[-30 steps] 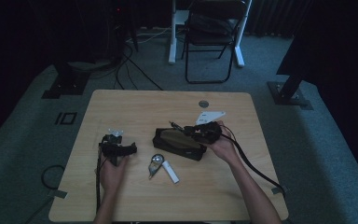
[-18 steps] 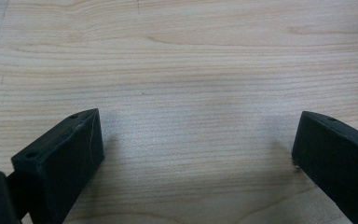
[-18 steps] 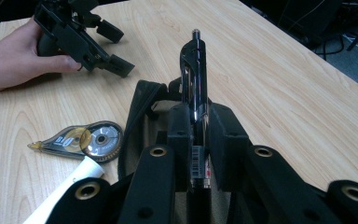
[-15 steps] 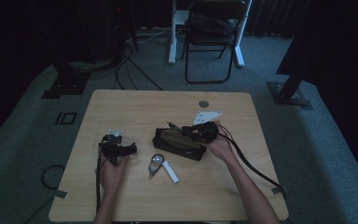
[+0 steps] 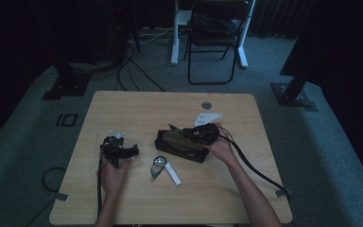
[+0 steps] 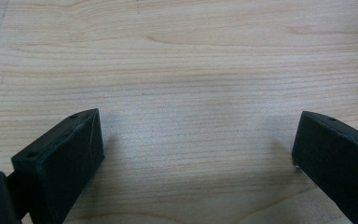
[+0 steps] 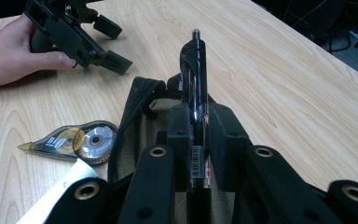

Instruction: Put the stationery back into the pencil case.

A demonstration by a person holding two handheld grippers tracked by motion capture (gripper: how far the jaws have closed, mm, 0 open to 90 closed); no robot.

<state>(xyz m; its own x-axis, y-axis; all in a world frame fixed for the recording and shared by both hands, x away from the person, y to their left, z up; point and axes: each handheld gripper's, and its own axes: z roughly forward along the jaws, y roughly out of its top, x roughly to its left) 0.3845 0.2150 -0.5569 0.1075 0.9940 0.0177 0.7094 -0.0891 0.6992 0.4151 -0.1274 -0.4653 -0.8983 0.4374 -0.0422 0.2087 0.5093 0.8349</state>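
My right gripper (image 7: 199, 126) is shut on a black pen (image 7: 193, 79), which points forward past the jaws. Under it lies a black pencil case (image 7: 137, 100) with its mouth open. From above, the right gripper (image 5: 199, 134) hovers over the right end of that case (image 5: 179, 147), the pen tip aimed left. My left gripper (image 5: 119, 148) rests on the table's left part, held by a hand. Its jaws (image 6: 196, 149) stand wide open over bare wood with nothing between them.
A correction tape roller (image 5: 157, 165) and a white stick-shaped object (image 5: 173, 174) lie in front of the case; the roller (image 7: 77, 140) is also close beside the case. A round grommet (image 5: 206, 105) sits near the table's (image 5: 137, 106) far edge. A folding chair (image 5: 216, 38) stands beyond.
The right gripper with the pen has edged slightly left over the case. The left gripper has not moved.
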